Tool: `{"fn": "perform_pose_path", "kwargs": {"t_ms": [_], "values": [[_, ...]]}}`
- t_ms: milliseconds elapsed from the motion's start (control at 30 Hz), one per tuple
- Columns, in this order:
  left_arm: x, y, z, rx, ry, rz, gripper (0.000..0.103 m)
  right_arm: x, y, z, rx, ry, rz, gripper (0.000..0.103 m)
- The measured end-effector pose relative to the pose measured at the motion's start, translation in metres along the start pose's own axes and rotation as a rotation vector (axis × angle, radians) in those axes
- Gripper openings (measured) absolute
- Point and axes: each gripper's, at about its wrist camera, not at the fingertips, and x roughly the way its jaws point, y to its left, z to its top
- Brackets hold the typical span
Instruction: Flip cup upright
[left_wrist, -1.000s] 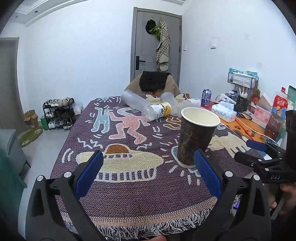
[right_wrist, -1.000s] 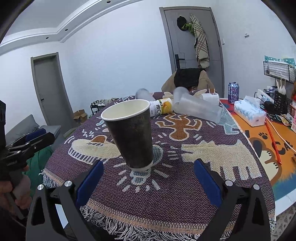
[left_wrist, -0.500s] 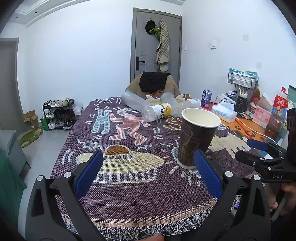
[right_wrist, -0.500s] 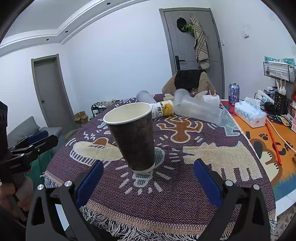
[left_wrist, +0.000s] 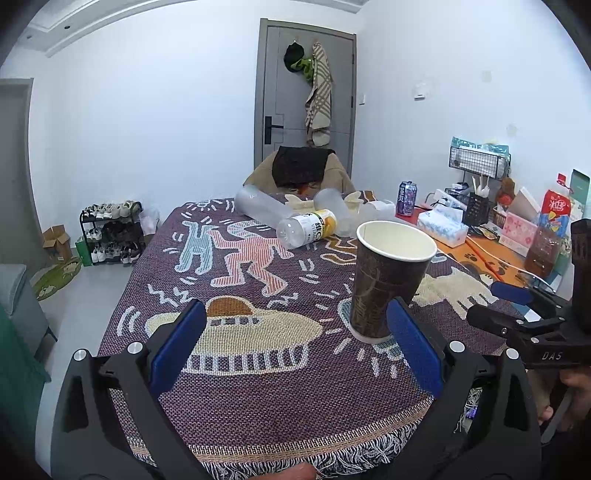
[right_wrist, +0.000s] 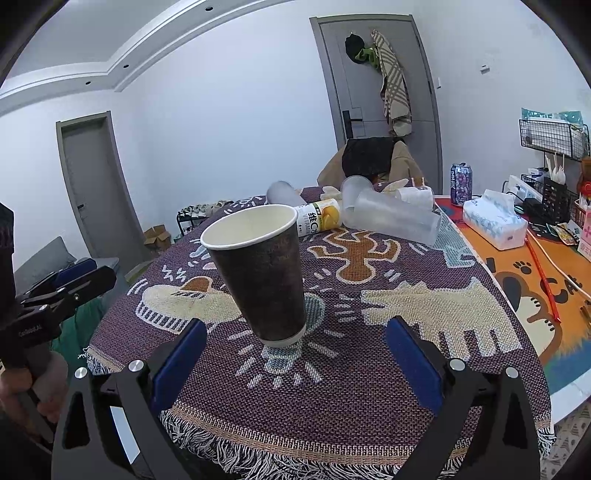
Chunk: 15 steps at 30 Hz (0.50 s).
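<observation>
One brown paper cup (right_wrist: 260, 273), upright, mouth up, on the patterned tablecloth (right_wrist: 369, 369) near its front edge, touched by neither tool. Two grippers: left gripper (left_wrist: 295, 332) spread wide, blue pads apart, cup just ahead of the right-side pad; right gripper (right_wrist: 295, 347) likewise released, cup standing ahead between its pads, clear of both. Farther back, one labelled plastic bottle (left_wrist: 306, 229) lying on its side among several clear plastic cups (right_wrist: 391, 218), also lying; exact count unclear. One drink can (right_wrist: 460, 183) and one tissue box (right_wrist: 495, 223) on the orange mat (right_wrist: 524, 280) to the right.
</observation>
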Motion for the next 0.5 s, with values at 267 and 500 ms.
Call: {"fn": "perform_pose_path", "kwargs": {"t_ms": [267, 500], "values": [[0.0026, 0.0008, 0.0017, -0.004, -0.002, -0.001, 0.097, 0.0019, 0.0006, 0.0005, 0.000, 0.001, 0.000, 0.095], [0.0039, 0.0011, 0.0016, -0.007, 0.001, 0.002, 0.097, 0.0044, 0.0003, 0.0014, 0.003, 0.002, -0.001, 0.095]]}}
